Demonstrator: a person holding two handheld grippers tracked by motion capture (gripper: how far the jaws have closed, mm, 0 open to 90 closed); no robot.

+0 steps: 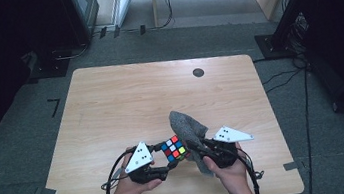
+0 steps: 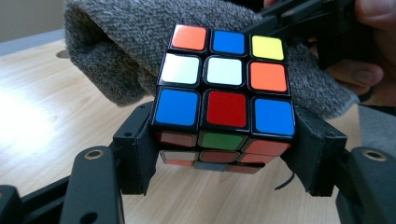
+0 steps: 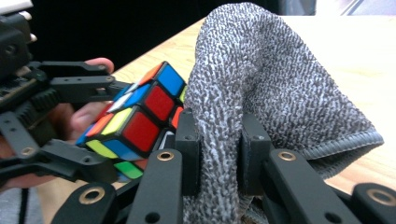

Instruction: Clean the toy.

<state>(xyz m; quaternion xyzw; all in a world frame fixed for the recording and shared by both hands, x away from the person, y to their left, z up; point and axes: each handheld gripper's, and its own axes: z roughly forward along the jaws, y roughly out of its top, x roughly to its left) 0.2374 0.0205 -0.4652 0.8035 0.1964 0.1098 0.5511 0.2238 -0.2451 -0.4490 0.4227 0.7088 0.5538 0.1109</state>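
Clamping the multicoloured plastic puzzle cube (image 2: 225, 95) in your left gripper (image 2: 224, 154), you pinch the grey knitted cloth (image 3: 243, 93) against it with your right gripper (image 3: 218, 154).

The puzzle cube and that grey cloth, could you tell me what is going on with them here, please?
A person at a wooden table holds a set of tongs in each hand. The left tongs are shut on a puzzle cube, gripping it by two opposite sides. The right tongs pinch a bunched fold of grey cloth and hold it right beside the cube, seemingly touching it. It looks like the cube is being wiped.
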